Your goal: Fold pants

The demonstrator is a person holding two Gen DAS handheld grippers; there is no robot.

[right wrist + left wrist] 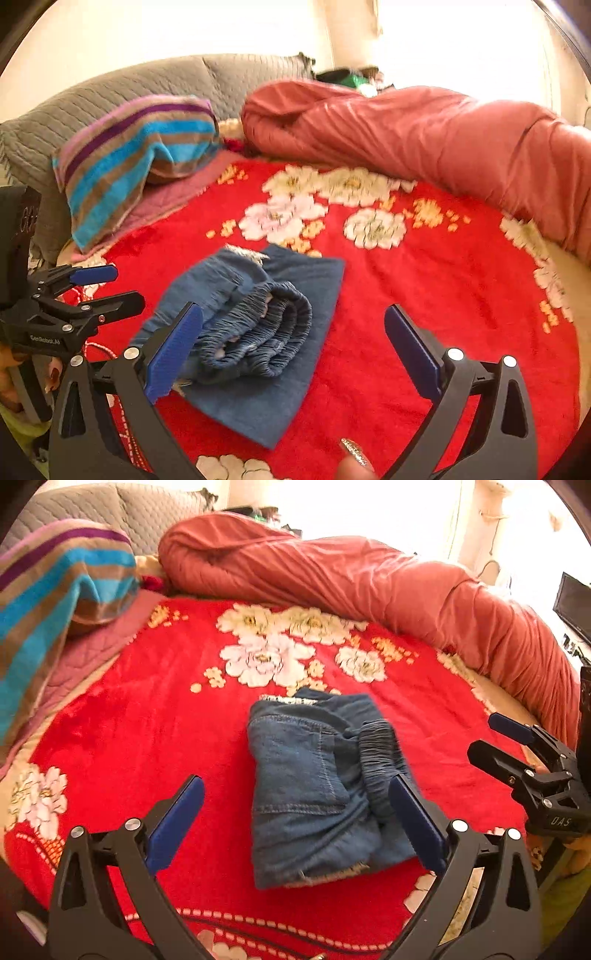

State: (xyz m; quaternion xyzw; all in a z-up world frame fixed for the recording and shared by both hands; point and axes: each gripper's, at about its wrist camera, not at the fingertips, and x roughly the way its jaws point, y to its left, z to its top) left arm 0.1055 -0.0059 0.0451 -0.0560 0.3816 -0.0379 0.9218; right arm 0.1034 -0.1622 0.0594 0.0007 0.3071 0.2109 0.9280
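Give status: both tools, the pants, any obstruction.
Left tool open, right tool open, nothing gripped. Pants lie folded in a compact bundle on the red floral blanket. Nothing in the way; striped towel well off to the side.

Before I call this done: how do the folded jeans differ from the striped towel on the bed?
The jeans are plain blue denim; the striped towel has blue, brown and purple bands. The jeans lie folded in a compact stack in the middle of the red floral blanket, with the elastic waistband on top; the towel is draped loosely over a pillow at the bed's head. Both lie free: the left gripper and the right gripper are open.
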